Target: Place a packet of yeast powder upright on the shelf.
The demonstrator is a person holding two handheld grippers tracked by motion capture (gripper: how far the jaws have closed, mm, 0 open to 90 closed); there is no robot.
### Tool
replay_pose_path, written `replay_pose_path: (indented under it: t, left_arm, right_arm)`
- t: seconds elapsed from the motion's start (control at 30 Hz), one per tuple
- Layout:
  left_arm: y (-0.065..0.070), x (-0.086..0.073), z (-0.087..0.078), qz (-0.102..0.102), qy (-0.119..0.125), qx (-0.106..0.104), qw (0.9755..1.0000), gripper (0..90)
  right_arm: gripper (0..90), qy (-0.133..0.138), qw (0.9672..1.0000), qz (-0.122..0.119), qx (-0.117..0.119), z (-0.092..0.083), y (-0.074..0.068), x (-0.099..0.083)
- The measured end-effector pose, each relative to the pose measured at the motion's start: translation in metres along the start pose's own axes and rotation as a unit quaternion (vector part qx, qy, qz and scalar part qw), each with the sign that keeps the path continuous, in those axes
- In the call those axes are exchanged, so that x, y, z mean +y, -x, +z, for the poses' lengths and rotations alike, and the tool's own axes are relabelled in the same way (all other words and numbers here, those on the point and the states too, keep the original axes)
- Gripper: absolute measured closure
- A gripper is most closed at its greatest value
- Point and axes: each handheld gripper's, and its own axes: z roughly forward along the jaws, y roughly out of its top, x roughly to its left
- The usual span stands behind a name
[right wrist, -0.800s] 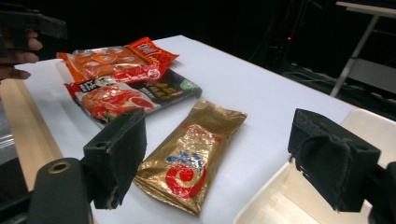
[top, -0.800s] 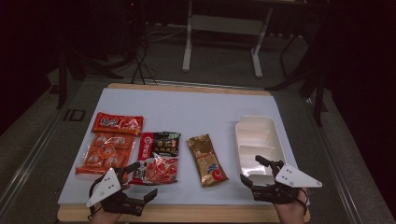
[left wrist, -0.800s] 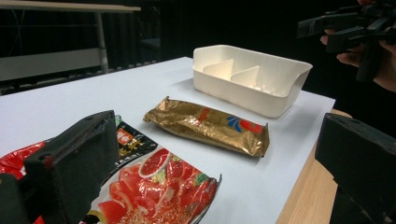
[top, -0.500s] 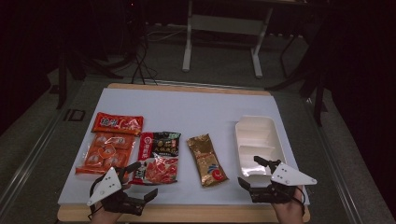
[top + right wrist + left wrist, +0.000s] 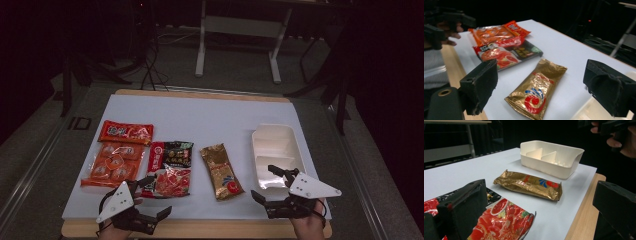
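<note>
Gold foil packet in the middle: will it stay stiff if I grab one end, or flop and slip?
The gold foil packet looks crinkled and thin, so it will probably sag when lifted by one end. Its glossy surface may slip between the jaws. It lies flat on the white mat, so it won't roll.

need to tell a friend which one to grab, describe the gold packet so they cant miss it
On the white mat, look between the white divided tray at the right and the red-and-black snack bag. The gold packet lies alone there, the one shiny gold wrapper, with a red and blue logo at its near end.
</note>
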Motion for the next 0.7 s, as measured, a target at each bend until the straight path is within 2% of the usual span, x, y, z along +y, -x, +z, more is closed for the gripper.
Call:
replay_pose_path:
  t: [0.13,0.2,0.27,0.37,0.6,0.7]
  left_arm:
    - [0.001,0.000,0.000,0.003,0.000,0.000,1.0000,0.1]
    - [0.000,0.000,0.000,0.000,0.000,-0.001,1.0000,0.1]
    - [0.000,-0.001,0.001,-0.002,-0.001,0.000,1.0000,0.1]
    - [-0.001,-0.001,0.001,-0.003,-0.001,0.000,1.0000,0.1]
    - [-0.002,0.000,-0.001,-0.009,0.005,0.003,0.9999,0.1]
    - [-0.001,-0.001,-0.001,-0.009,0.005,0.004,0.9999,0.1]
  right_arm:
    - [12.0,-0.014,0.9994,-0.030,-0.001,0.007,-0.002,0.010]
    - [12.0,-0.013,0.9995,-0.030,-0.002,0.011,-0.002,0.014]
    - [12.0,-0.015,0.9994,-0.026,-0.013,0.015,-0.001,0.018]
    - [11.4,-0.006,0.9999,-0.010,-0.008,0.021,0.003,0.026]
    - [10.5,0.015,0.9998,0.004,-0.007,0.033,0.014,0.042]
    - [10.5,0.016,0.9998,0.000,-0.012,0.039,0.017,0.050]
